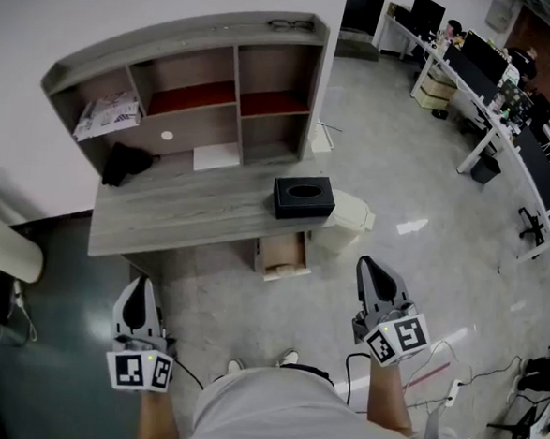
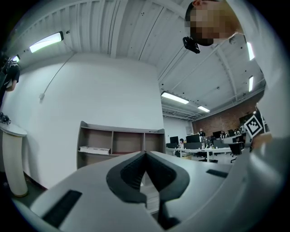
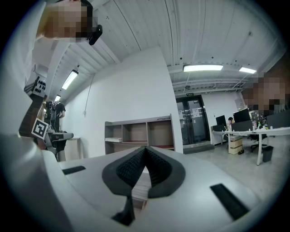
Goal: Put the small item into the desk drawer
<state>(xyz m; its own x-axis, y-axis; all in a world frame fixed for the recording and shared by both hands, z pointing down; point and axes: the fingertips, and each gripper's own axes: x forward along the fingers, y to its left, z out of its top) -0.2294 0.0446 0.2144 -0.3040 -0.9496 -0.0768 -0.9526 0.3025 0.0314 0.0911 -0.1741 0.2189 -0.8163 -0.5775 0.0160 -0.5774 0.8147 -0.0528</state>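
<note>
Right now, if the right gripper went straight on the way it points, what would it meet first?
Nothing close: bare floor lies ahead of the right gripper. Beyond that, probably the desk near its open drawer, though depth is unclear.

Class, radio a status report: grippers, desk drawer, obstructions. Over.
Left gripper and right gripper shut, empty, short of grey wooden desk. Light wooden drawer looks pulled out. Black rectangular box on desk above; nothing blocking.

Even, bright light from ceiling strip lamps (image 2: 45,41) fills the scene, leaving a pale patch of glare on the polished floor (image 1: 412,226) and only faint shadows. Both gripper views bow hard toward dark, rounded edges, and the left gripper (image 2: 146,155) looms soft-focused up close.
</note>
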